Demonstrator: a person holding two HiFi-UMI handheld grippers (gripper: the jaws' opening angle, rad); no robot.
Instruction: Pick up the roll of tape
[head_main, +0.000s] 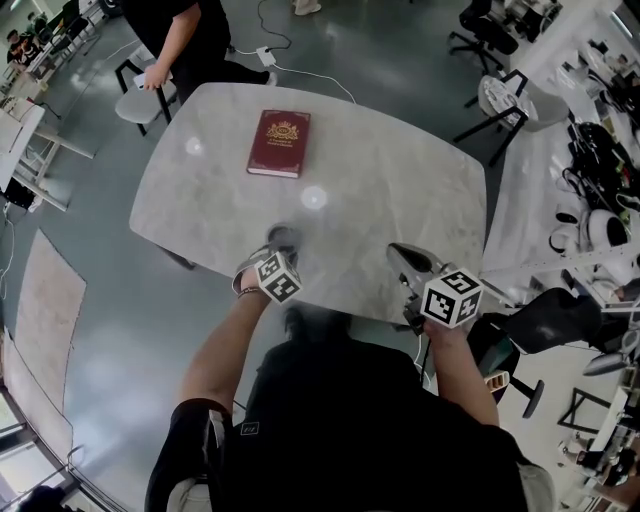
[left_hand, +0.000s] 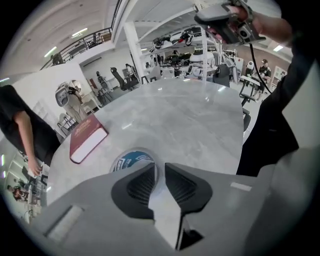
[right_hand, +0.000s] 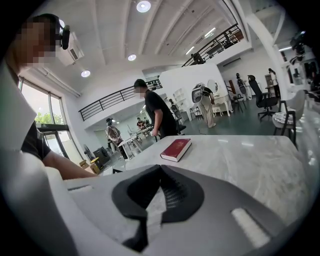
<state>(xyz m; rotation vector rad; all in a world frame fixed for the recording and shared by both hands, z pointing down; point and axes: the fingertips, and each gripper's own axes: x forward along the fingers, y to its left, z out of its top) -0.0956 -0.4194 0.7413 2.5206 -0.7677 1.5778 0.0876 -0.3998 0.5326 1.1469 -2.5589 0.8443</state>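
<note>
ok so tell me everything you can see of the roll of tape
The round roll of tape with a teal, white-printed face lies flat on the pale grey marble-look table, close to its near edge, apart from the dark red hardback book. Its rim looks pale or clear. The grey left tongs, slightly apart, hide its near part; whether they touch it cannot be told.
</note>
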